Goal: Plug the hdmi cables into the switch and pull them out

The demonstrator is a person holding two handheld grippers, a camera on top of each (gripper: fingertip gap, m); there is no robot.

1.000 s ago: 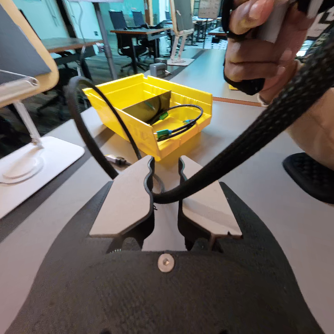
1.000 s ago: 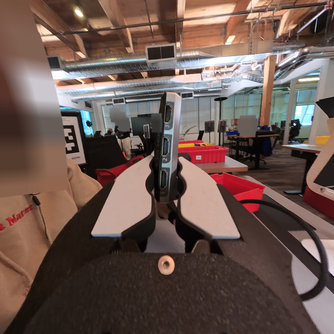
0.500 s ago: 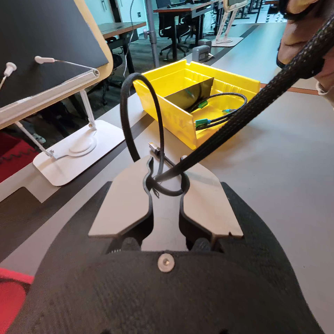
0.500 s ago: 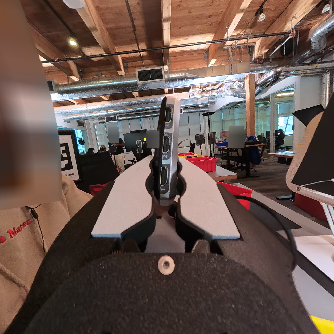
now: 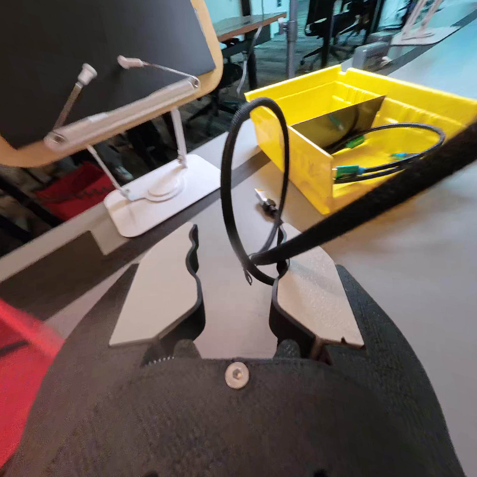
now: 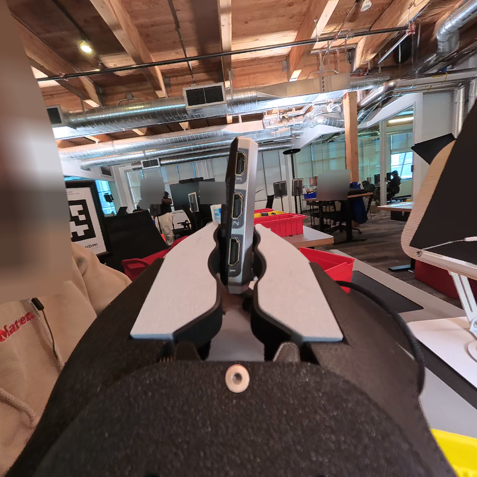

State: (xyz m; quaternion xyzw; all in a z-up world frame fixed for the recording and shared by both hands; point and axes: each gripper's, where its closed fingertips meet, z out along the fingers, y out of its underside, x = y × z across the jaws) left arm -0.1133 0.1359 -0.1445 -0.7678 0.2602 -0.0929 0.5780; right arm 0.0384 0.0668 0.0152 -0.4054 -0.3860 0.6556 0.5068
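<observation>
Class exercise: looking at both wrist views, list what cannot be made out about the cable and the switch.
- Braided cable, left wrist view: far end cut off by the right edge.
- Connector on the table: blurred, type unclear.
- Switch, right wrist view: lower end hidden between the right tongs; whether any cable enters there is unclear.

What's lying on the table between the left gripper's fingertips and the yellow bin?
In the left wrist view, a loose cable plug lies on the grey table between the left gripper and the yellow bin. The black braided cable loops above it.
</observation>
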